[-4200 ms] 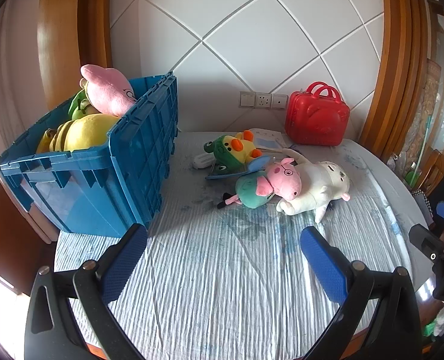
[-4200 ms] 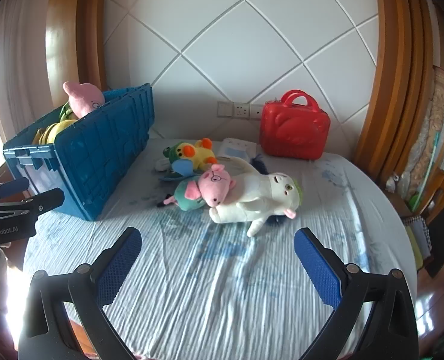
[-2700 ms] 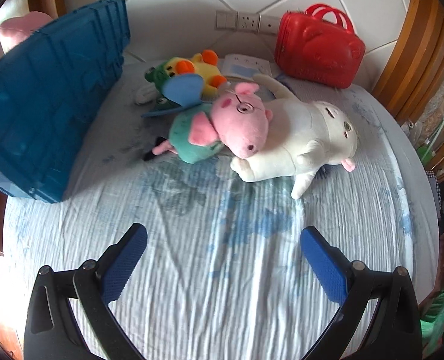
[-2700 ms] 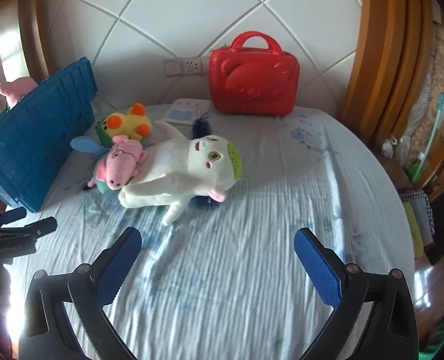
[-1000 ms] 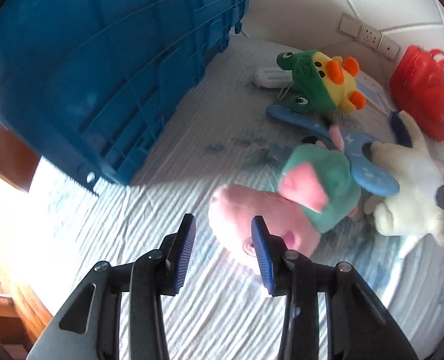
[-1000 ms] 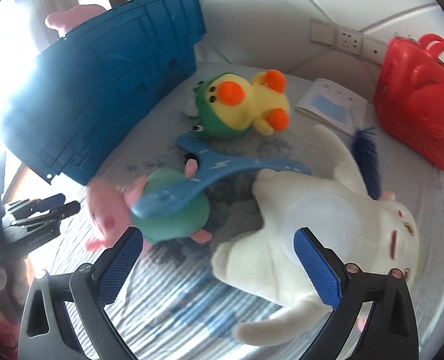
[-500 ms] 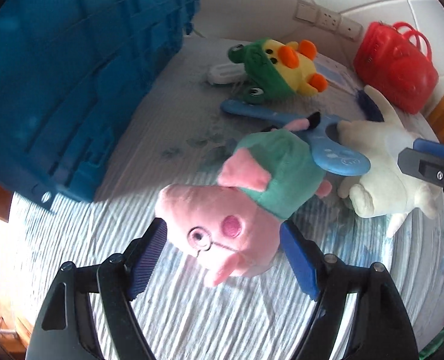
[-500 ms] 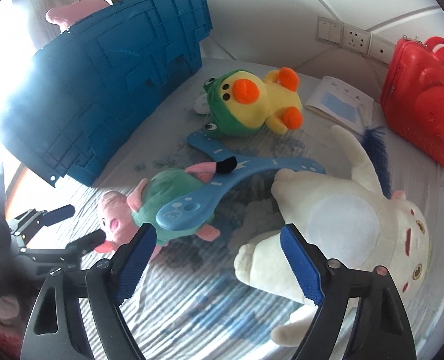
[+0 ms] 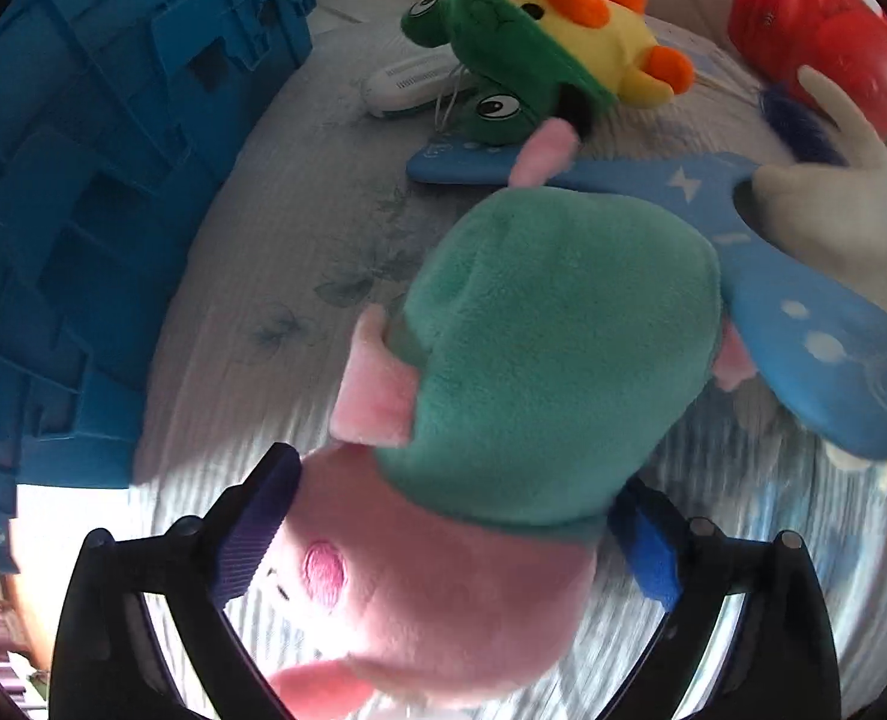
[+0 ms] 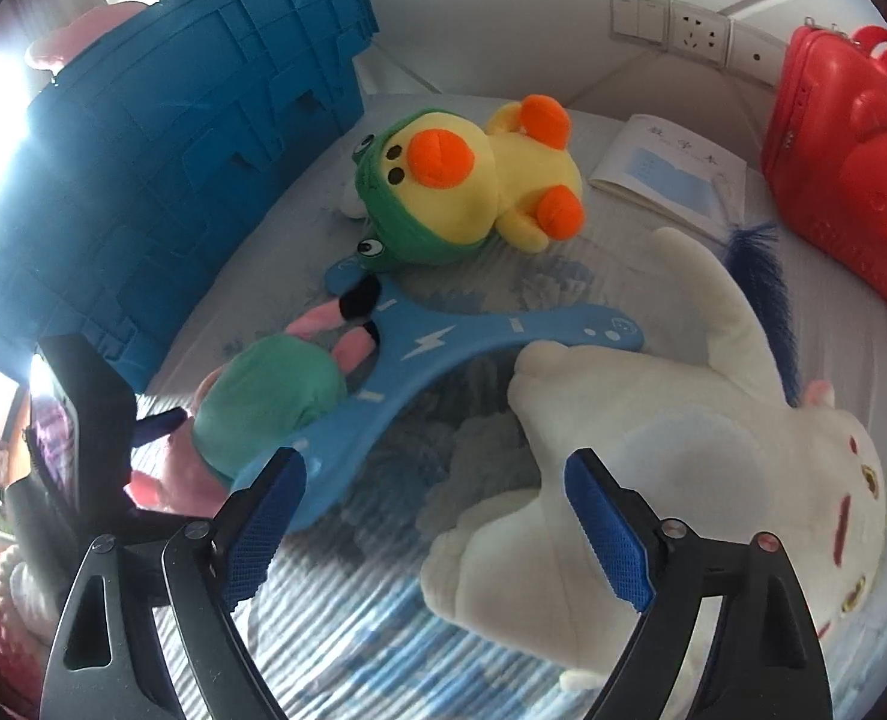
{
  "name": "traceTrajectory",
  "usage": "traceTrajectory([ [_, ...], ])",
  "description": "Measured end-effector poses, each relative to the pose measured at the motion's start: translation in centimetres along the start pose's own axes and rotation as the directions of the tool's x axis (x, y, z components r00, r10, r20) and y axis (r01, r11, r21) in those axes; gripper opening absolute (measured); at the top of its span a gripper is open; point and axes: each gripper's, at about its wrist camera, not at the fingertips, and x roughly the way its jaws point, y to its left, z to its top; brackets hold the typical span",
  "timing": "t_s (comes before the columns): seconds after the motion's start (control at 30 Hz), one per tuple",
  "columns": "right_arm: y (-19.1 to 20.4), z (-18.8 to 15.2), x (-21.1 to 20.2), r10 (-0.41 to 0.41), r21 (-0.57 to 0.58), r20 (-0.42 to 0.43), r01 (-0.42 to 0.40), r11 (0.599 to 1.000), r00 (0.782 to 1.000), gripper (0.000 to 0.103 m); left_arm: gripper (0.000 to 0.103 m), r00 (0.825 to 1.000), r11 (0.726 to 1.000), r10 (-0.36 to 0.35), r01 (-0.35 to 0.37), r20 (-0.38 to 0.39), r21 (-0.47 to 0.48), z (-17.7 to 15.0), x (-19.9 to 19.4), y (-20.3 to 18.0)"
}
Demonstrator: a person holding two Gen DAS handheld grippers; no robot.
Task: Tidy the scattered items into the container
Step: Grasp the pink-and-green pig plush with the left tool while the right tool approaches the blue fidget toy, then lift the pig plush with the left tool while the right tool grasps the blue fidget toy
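My left gripper [image 9: 452, 534] has its blue pads on both sides of the pink head of a pig plush [image 9: 539, 348] in a green dress; it also shows in the right wrist view [image 10: 266, 396]. My right gripper [image 10: 434, 525] is open and empty, its fingers low over the bed beside the white plush [image 10: 671, 438], one leg reaching between them. The blue crate [image 10: 173, 138] stands at the left with a pink plush [image 10: 65, 42] at its rim. A yellow duck plush in a green hood [image 10: 467, 174] and a flat blue toy [image 10: 443, 342] lie between crate and white plush.
A red case [image 10: 851, 174] stands against the wall at the back right, with a booklet [image 10: 671, 174] lying in front of it. A white remote-like object [image 9: 413, 84] lies near the crate. The bed has a striped pale sheet [image 9: 251, 276].
My left gripper has moved in onto the pig plush and narrowed around its head. My right gripper has come lower and closer to the white plush.
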Motion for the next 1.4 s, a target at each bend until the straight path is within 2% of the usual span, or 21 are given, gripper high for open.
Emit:
traceTrajectory([
  [0.03,0.0,0.4,0.5,0.005,-0.004,-0.007,-0.005,1.0,1.0,0.089,0.09,1.0,1.0,-0.012,0.013,0.021,-0.018,0.2,0.0,0.4],
  [0.17,0.3,1.6,2.8,0.02,-0.01,-0.04,-0.021,1.0,0.999,0.089,0.077,0.998,0.997,-0.05,0.052,0.038,-0.057,0.2,-1.3,1.7],
  [0.2,0.3,1.9,3.4,0.033,-0.004,-0.049,-0.033,0.999,0.998,0.089,0.069,0.998,0.997,-0.044,0.046,0.046,-0.065,-0.1,-2.0,2.3],
  [0.3,0.8,2.4,5.0,0.1,0.025,-0.082,-0.098,0.995,0.992,0.089,0.065,0.999,0.996,-0.021,0.024,0.037,-0.09,-1.5,-3.5,4.0],
  [0.5,2.6,2.0,9.0,0.075,0.031,-0.159,-0.071,0.997,0.984,0.085,0.064,1.0,0.993,0.009,-0.007,0.014,-0.12,-3.6,-3.9,6.1],
  [0.63,4.0,1.2,11.0,-0.043,-0.011,-0.182,0.042,0.999,0.982,0.075,0.064,1.0,0.992,0.004,-0.001,0.025,-0.13,-3.9,-4.1,6.3],
  [0.8,4.8,0.4,13.3,-0.143,-0.03,-0.209,0.14,0.99,0.967,0.076,0.064,1.0,0.99,-0.018,0.02,0.019,-0.14,-3.7,-3.4,6.9],
  [0.9,5.8,0.2,13.7,-0.212,-0.072,-0.175,0.202,0.977,0.962,0.076,0.067,0.999,0.989,-0.036,0.038,0.016,-0.141,-3.7,-3.0,7.1],
  [1.03,5.7,-0.4,13.4,-0.21,-0.082,-0.127,0.2,0.976,0.97,0.077,0.075,0.996,0.985,-0.083,0.078,-0.024,-0.154,-3.8,-1.5,7.4],
  [1.13,5.6,-0.7,13.3,-0.203,-0.088,-0.108,0.194,0.977,0.973,0.075,0.075,0.995,0.982,-0.101,0.097,-0.016,-0.165,-3.8,-1.2,7.5],
  [1.2,5.7,-0.7,12.8,-0.196,-0.098,-0.099,0.187,0.977,0.976,0.053,0.073,0.994,0.98,-0.104,0.101,-0.009,-0.17,-3.9,-1.5,7.6],
  [1.23,5.8,-0.8,12.6,-0.19,-0.102,-0.099,0.18,0.978,0.977,0.049,0.071,0.995,0.981,-0.102,0.1,-0.006,-0.169,-4.1,-1.7,7.6],
  [1.4,6.0,-1.9,11.5,-0.143,-0.117,-0.125,0.128,0.985,0.982,0.046,0.069,0.995,0.977,-0.101,0.098,-0.005,-0.189,-5.2,-3.2,8.3],
])
